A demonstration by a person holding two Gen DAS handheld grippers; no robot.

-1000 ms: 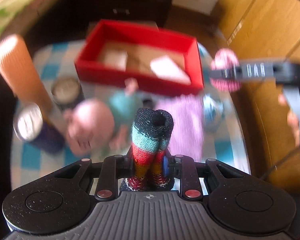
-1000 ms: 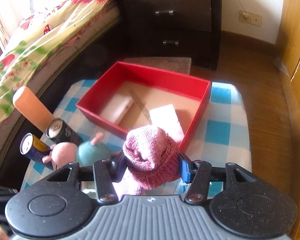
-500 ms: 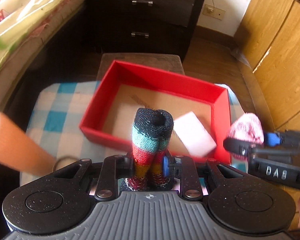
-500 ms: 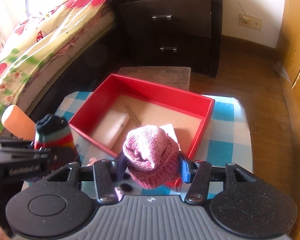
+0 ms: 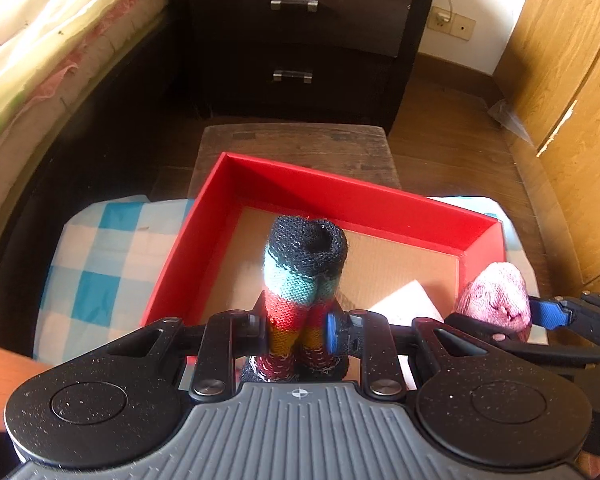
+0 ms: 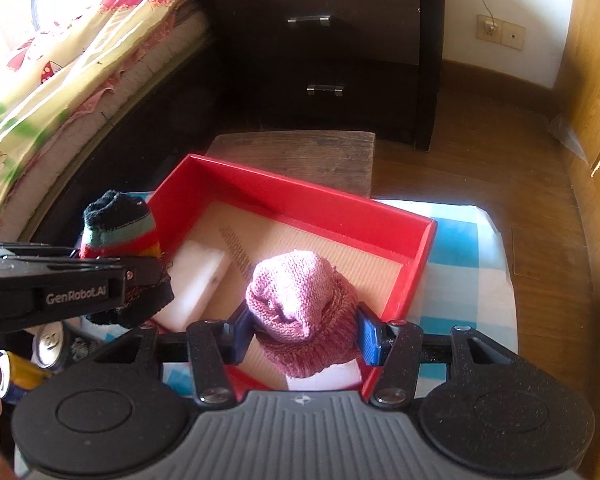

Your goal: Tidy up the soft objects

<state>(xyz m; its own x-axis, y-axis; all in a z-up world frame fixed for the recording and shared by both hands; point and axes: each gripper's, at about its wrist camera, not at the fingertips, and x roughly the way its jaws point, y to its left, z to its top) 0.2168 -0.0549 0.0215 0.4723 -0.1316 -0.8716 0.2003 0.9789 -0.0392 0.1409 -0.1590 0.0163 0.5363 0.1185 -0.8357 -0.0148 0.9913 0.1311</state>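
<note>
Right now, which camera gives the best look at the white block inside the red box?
The right wrist view: the white block lies in the red box, mostly visible beside the striped sock. The left wrist view shows no more than a white corner.

This was a bedroom in a home. A bed (image 6: 60,64) with a flowery sheet ran along at ten o'clock. A dark nightstand (image 6: 340,40) with two drawers stood at twelve o'clock. A wooden wardrobe (image 5: 572,80) was at two o'clock, and the floor (image 6: 480,152) was brown wood.
</note>
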